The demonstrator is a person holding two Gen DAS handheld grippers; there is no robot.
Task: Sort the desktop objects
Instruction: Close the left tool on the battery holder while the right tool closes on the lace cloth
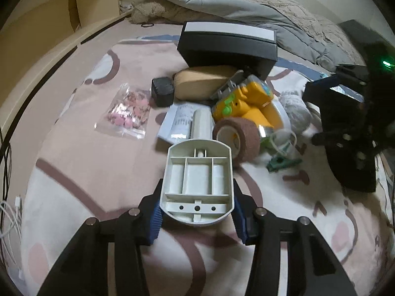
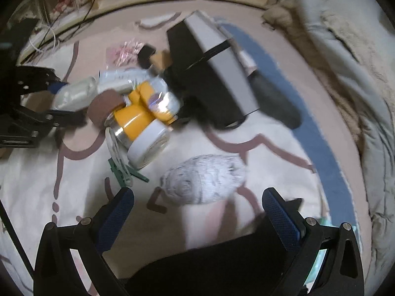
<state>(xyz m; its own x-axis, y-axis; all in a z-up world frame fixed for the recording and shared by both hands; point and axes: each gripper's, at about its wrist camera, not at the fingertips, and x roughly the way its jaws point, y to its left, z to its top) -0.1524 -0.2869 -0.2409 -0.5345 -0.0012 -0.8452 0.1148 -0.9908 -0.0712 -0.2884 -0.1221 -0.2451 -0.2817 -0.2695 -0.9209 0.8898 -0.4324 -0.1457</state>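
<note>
My left gripper [image 1: 197, 215] is shut on a white ribbed plastic base [image 1: 197, 177]; its blue pads [image 1: 155, 218] press both sides. A white cylinder [image 1: 201, 123] runs from the base toward the pile. My right gripper [image 2: 197, 193] is open, tilted down over the rug, with a grey-white yarn ball [image 2: 202, 180] just ahead between its fingertips and untouched. The pile holds a yellow toy [image 1: 244, 101], a brown tape roll [image 1: 240, 135], a white tape roll [image 2: 148, 145] and a green clip [image 1: 281, 164]. The right gripper's body [image 1: 350, 135] shows dark at the right of the left wrist view.
A black box with a white lid [image 1: 227, 46] stands behind the pile, with a tan block [image 1: 200, 83] and a small black cube [image 1: 161, 91] before it. A clear bag of pink bits [image 1: 126, 112] lies left. Bedding [image 1: 259, 7] borders the patterned rug [image 1: 86, 172]; white cables [image 1: 12, 217] lie far left.
</note>
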